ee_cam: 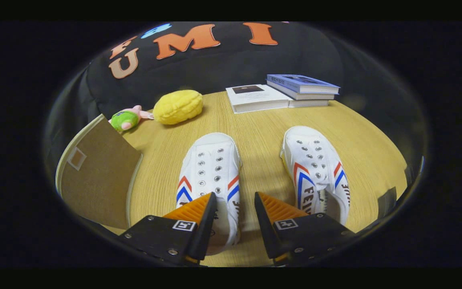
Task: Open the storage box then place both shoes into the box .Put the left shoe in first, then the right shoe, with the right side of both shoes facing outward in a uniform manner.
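Observation:
Two white canvas shoes with red and blue chevrons lie on the wooden table, toes pointing away from me. The left shoe [211,172] lies partly under my left finger, its right edge reaching into the gap between the fingers. The right shoe [315,168] lies just beyond my right finger. My gripper [235,200] hovers above the shoes' heel ends, open, with nothing held. A brown cardboard storage box [96,176] stands to the left of the left shoe, its flat brown face toward me.
A yellow plush toy [178,106] and a small green and pink plush [126,119] lie beyond the box. Three books [283,94] are stacked at the far side of the table [263,128]. The table's rounded edge curves off on the right.

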Demonstrator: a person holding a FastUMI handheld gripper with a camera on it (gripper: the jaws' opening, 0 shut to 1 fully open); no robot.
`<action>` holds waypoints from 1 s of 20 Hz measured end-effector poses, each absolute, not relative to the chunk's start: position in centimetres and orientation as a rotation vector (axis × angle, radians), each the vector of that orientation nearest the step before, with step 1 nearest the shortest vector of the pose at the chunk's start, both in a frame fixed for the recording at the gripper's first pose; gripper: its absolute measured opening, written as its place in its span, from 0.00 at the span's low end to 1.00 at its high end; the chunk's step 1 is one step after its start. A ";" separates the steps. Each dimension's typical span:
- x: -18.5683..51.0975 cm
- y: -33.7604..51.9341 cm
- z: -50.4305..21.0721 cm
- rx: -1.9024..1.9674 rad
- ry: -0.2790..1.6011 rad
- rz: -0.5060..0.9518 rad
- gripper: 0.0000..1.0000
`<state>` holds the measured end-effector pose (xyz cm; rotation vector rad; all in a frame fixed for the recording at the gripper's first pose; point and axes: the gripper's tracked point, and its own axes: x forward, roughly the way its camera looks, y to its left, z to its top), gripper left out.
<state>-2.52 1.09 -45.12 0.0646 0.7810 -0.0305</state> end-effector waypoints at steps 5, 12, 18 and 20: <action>-2.2 1.8 -44.8 0.128 0.780 -0.025 0.11; -2.3 3.0 -43.2 0.174 0.772 -0.018 0.00; -1.9 4.9 -39.0 0.246 0.737 -0.013 0.00; -1.2 5.9 -36.6 0.254 0.705 -0.002 0.00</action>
